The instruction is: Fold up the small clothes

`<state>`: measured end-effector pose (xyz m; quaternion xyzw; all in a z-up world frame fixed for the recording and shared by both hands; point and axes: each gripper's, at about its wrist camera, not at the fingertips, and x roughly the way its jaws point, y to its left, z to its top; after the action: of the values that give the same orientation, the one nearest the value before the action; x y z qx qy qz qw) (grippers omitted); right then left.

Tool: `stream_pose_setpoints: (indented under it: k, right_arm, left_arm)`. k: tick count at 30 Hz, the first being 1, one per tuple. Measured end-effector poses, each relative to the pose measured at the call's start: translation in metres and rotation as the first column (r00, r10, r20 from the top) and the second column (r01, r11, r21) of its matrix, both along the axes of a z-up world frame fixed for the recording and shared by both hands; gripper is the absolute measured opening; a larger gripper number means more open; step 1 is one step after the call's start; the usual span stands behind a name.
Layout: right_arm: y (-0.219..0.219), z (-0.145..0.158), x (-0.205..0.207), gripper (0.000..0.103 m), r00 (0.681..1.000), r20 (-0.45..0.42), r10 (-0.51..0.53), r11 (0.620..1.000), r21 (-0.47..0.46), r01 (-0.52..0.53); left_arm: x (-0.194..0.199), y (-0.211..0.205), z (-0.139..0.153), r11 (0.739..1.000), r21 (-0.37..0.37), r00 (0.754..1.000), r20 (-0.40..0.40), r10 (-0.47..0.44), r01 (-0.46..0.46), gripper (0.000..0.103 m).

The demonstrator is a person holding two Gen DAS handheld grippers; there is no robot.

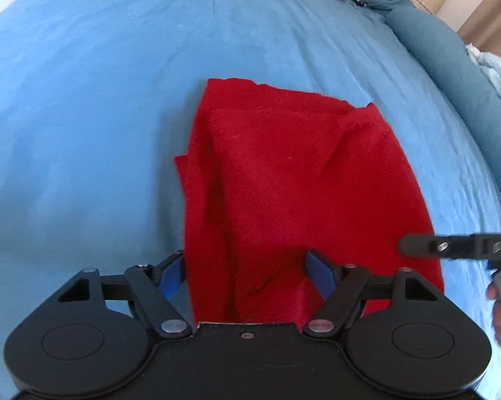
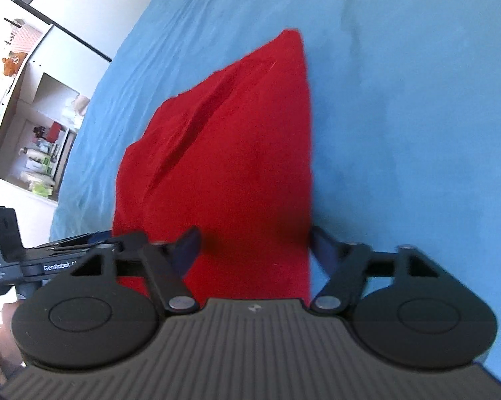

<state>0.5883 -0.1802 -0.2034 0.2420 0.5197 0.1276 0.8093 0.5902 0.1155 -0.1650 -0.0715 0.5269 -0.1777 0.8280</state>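
Item: red cloth (image 1: 283, 180), partly folded, on blue bedsheet (image 1: 83, 116); fills centre of both views, near edge running under both tools.

Left gripper (image 1: 247, 271): jaws spread wide, astride the cloth's near edge; left pad at the cloth's left border, right pad over red fabric. Nothing pinched.

Right gripper (image 2: 255, 245): jaws likewise apart, left pad over red, right pad just off the cloth's right border (over sheet).

Axis: cloth's long side runs away from both tools toward the top of each frame. Both sit equally close, side by side along the near edge.

Judged next: close on the near edge.
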Motion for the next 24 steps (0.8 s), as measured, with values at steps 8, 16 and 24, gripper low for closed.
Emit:
stream_pose_setpoints:
  k: [8, 16, 24]
  right_arm:
    - [0.012, -0.002, 0.004, 0.048, 1.0, 0.028, -0.011, 0.999, -0.037, 0.012]
    - [0.02, 0.047, -0.02, 0.04, 0.989, 0.147, 0.0, 0.999, -0.046, 0.007]
    - [-0.028, 0.104, -0.12, 0.04, 0.989, 0.143, -0.017, 0.998, -0.051, 0.025]
  left_arm:
    - [-0.004, -0.018, 0.01, 1.0, 0.02, 1.0, 0.015, -0.009, 0.009, 0.035]
    - [-0.037, -0.037, 0.046, 1.0, -0.006, 0.997, 0.067, 0.023, -0.023, 0.025]
    - [-0.145, -0.096, 0.078, 0.998, -0.038, 0.996, 0.077, -0.036, 0.039, 0.025]
